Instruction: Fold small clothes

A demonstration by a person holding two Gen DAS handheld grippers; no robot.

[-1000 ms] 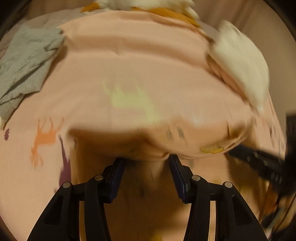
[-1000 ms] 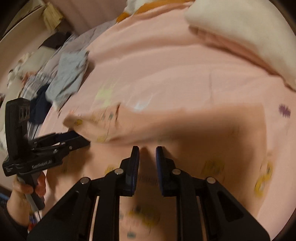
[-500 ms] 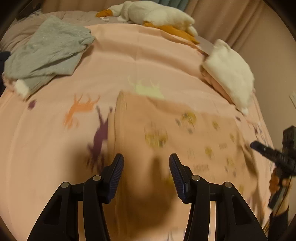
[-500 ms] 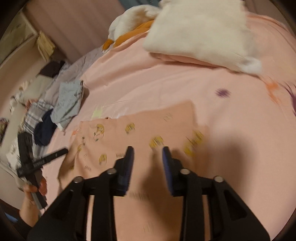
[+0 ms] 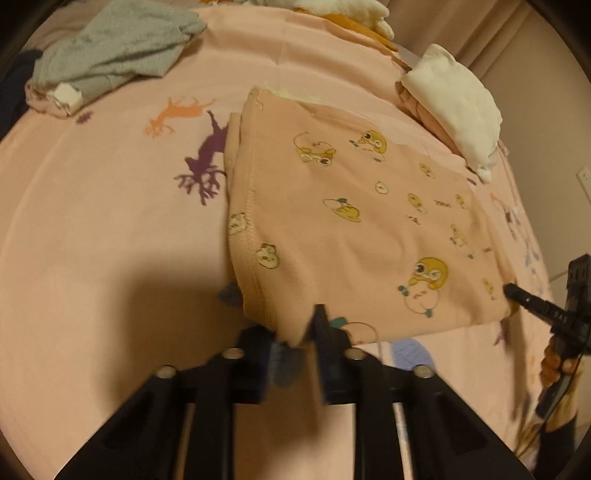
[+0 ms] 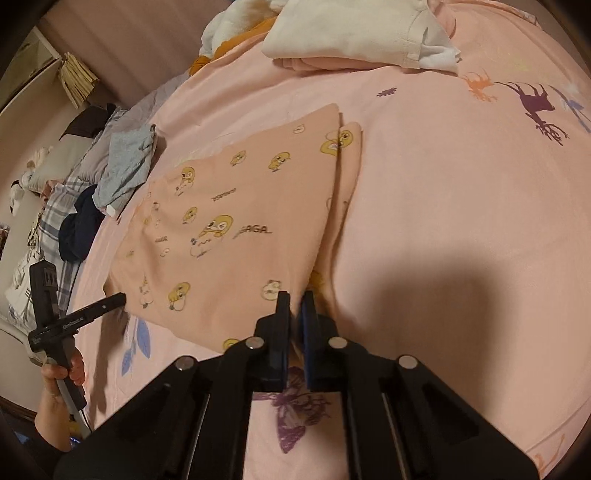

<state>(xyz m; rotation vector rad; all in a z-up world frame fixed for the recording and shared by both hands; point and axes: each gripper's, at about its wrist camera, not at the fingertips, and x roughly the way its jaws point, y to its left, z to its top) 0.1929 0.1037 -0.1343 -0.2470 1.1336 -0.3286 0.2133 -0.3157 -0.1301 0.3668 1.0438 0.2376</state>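
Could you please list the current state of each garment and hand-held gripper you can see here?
Duck-print garment: folded, flat on the bed, near corners pinched.
Left hand-held gripper: jaws closing on the garment's near corner.
Right hand-held gripper: shut on the garment's other near corner.
Grey garment: crumpled, unfolded.
White garment: folded, on a pink one.

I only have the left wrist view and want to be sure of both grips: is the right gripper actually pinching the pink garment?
Observer: Yes. The right gripper is shut on the near corner of the pink garment.
Operator: Anything beyond the grey cloth I should know about?
Observer: A dark navy garment lies beside the grey cloth, at the bedsheet's edge.
Operator: And my left gripper?
Observer: The left gripper has its tips at the garment's other near corner, jaws closing.
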